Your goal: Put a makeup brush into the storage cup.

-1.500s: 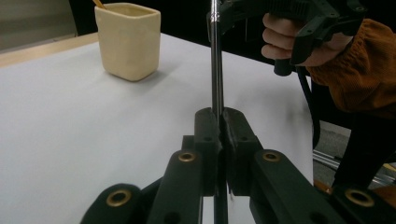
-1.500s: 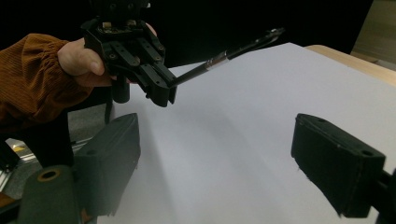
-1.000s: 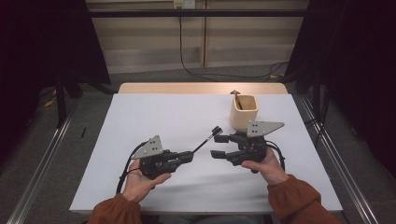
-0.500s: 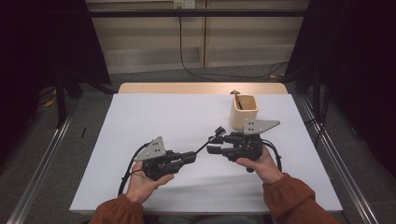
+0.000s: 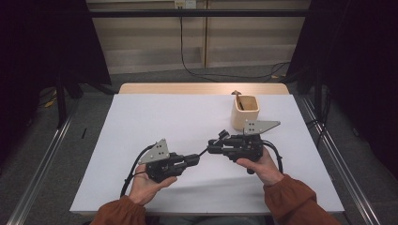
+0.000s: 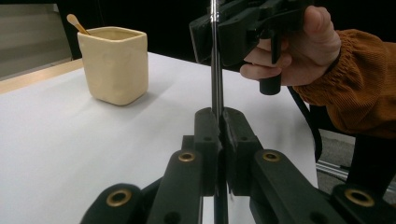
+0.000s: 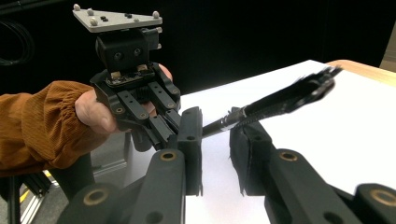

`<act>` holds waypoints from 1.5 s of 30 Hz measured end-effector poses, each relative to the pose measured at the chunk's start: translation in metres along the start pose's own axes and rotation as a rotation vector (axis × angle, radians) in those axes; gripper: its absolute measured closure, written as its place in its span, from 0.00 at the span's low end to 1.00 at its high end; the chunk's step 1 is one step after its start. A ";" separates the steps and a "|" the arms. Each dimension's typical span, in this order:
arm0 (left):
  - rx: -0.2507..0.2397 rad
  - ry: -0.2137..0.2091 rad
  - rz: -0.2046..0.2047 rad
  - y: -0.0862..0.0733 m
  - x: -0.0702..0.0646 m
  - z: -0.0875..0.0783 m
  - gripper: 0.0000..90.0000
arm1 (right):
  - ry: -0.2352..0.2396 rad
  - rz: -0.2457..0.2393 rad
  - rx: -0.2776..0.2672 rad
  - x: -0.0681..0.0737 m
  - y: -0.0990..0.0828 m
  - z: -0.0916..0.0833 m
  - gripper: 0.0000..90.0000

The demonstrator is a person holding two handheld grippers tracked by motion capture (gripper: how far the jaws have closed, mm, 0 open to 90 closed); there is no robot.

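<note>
On the white table (image 5: 141, 122), the left gripper (image 6: 218, 122) clamps a slim tool (image 7: 280, 100) (black-tipped); the right gripper's (image 7: 215, 130) jaws stand apart.

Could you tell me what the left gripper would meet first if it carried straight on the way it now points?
Most likely the right gripper, directly ahead along the thin rod that the left gripper clamps. The cream cup sits off to the side, out of that line.

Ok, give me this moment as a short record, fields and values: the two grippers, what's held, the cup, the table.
left gripper: shut on thin rod, seen in its own view
right gripper: jaws parted around the rod's upper part
thin rod: metal shaft with a dark tip, spans both grippers
cup: cream, upright, far right of table, wooden stick inside
table: white cover
</note>
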State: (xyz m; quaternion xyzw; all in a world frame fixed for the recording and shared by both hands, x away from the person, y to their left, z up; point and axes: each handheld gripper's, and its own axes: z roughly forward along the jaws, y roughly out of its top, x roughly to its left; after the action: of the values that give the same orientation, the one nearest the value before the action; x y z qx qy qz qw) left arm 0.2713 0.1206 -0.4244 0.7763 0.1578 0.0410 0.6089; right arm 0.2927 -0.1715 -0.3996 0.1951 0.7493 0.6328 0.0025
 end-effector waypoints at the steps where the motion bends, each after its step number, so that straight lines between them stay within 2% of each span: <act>1: -0.002 0.000 -0.003 0.000 0.000 0.000 0.95 | 0.000 0.001 0.000 0.000 0.000 0.000 0.83; 6: 0.003 0.000 -0.003 -0.003 0.001 0.003 0.95 | 0.005 0.012 -0.004 0.000 0.000 0.000 0.86; 12: 0.032 -0.001 -0.005 -0.008 0.001 0.008 0.95 | 0.017 0.023 0.006 0.000 -0.002 0.002 0.90; 17: 0.043 0.007 0.010 -0.009 0.001 0.010 0.94 | 0.031 0.046 0.002 -0.001 -0.002 0.003 0.92; 21: 0.045 0.013 0.012 -0.010 0.002 0.012 0.93 | 0.057 0.067 -0.009 -0.001 -0.002 0.004 0.95; 26: 0.041 0.011 0.007 -0.010 0.002 0.012 0.90 | 0.056 0.073 -0.013 -0.001 -0.002 0.003 0.95; 31: 0.046 0.016 0.002 -0.012 0.002 0.013 0.79 | 0.043 0.070 -0.016 -0.001 0.000 0.001 0.95; 33: 0.048 0.019 -0.014 -0.012 0.002 0.013 0.76 | 0.039 0.070 -0.017 -0.001 0.000 0.000 0.95; 41: 0.023 0.076 -0.044 -0.009 0.005 0.008 0.53 | 0.022 0.069 0.011 -0.002 0.002 -0.003 0.95; 44: 0.025 0.091 -0.061 -0.008 0.006 0.005 0.45 | 0.015 0.067 0.008 -0.002 0.002 -0.004 0.95; 45: 0.031 0.099 -0.055 -0.007 0.007 0.004 0.42 | 0.009 0.065 0.005 -0.002 0.003 -0.005 0.95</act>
State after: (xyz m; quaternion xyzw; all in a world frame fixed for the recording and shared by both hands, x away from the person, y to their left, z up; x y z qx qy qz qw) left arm 0.2776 0.1205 -0.4331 0.7782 0.2095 0.0601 0.5890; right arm 0.2942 -0.1761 -0.3966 0.2166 0.7441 0.6316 -0.0219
